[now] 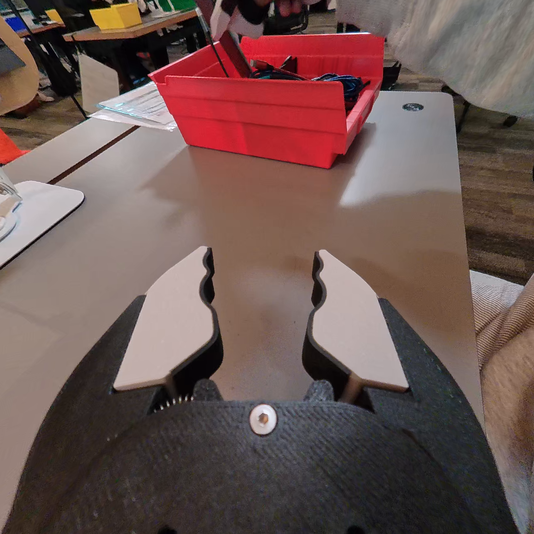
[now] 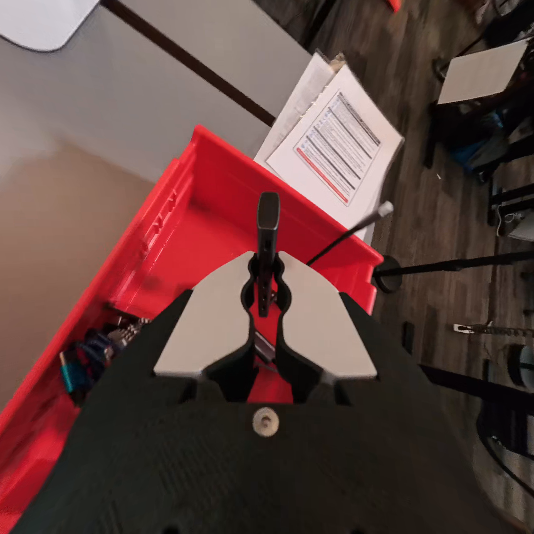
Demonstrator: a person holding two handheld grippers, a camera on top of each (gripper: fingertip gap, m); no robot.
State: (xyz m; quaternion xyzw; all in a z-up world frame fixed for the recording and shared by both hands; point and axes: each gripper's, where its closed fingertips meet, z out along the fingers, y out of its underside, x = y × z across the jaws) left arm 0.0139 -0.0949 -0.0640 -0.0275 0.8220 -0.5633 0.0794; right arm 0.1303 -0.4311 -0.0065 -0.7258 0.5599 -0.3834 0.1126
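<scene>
My left gripper [image 1: 263,254] is open and empty, low over the bare grey table [image 1: 260,208]. Ahead of it stands a red bin [image 1: 260,115] with a tangle of blue and red cables [image 1: 341,81] inside. My right gripper [image 2: 266,254] is shut on a slim black device [image 2: 268,213] and holds it over the bin's [image 2: 219,179] bare end. A thin black cable [image 2: 346,234] with a silver tip trails from the device past the bin's rim. The device [image 1: 235,55] also shows in the left wrist view, slanting down into the bin. More cables [image 2: 92,349] lie at the bin's other end.
Printed papers [image 1: 138,104] in a clear sleeve lie left of the bin, by the table's far edge [image 2: 338,144]. A white board [image 1: 37,208] with a glass item sits at the left. White cloth [image 1: 462,43] hangs at the right. A stand base [image 2: 387,271] sits on the floor. The grippers' ends are close to 35 cm from one another.
</scene>
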